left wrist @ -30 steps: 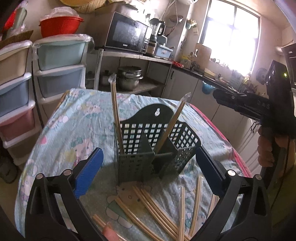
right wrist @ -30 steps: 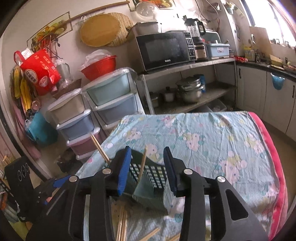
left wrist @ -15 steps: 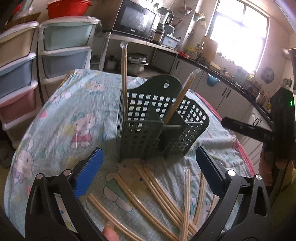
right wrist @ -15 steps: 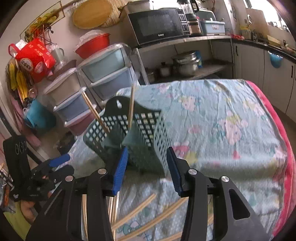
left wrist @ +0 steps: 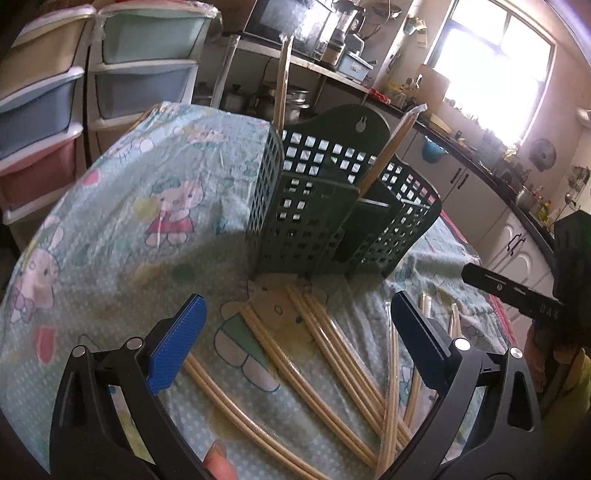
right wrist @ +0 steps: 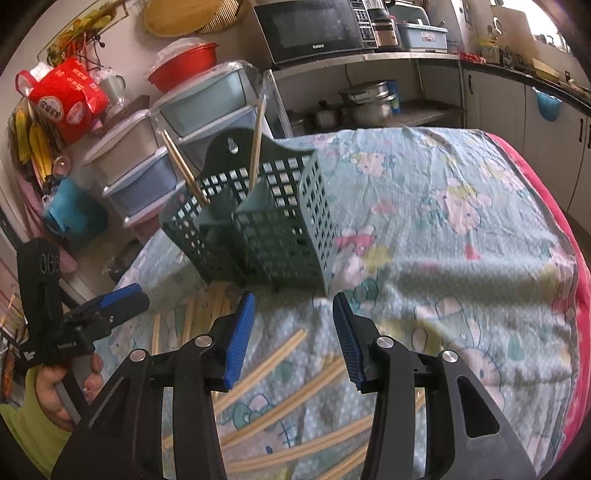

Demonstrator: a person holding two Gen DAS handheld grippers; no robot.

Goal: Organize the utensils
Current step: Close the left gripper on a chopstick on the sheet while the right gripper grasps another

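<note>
A dark green utensil basket [left wrist: 332, 206] [right wrist: 258, 225] stands on the table with two wrapped chopsticks upright in it, one [left wrist: 281, 81] at its left and one [left wrist: 391, 147] leaning right. Several loose wrapped chopsticks [left wrist: 325, 362] [right wrist: 280, 406] lie on the cloth in front of it. My left gripper [left wrist: 295, 343] hangs wide open above those loose chopsticks with nothing between its blue pads. My right gripper [right wrist: 293, 339] is partly open and holds nothing, low over the chopsticks near the basket's front. Each gripper also shows in the other's view, the left [right wrist: 110, 306] and the right [left wrist: 517, 295].
The table wears a pale blue cartoon-print cloth [left wrist: 147, 206] with a pink edge [right wrist: 554, 221] on the right. Plastic drawer units [left wrist: 55, 110] stand beyond the far left side, a shelf with a microwave [right wrist: 314, 29] and pots behind. A person's hand [right wrist: 62, 387] holds the left gripper.
Both grippers have sunk toward the table and closer to the loose chopsticks; the basket now looms larger. The right gripper's jaws stand slightly wider than a second ago.
</note>
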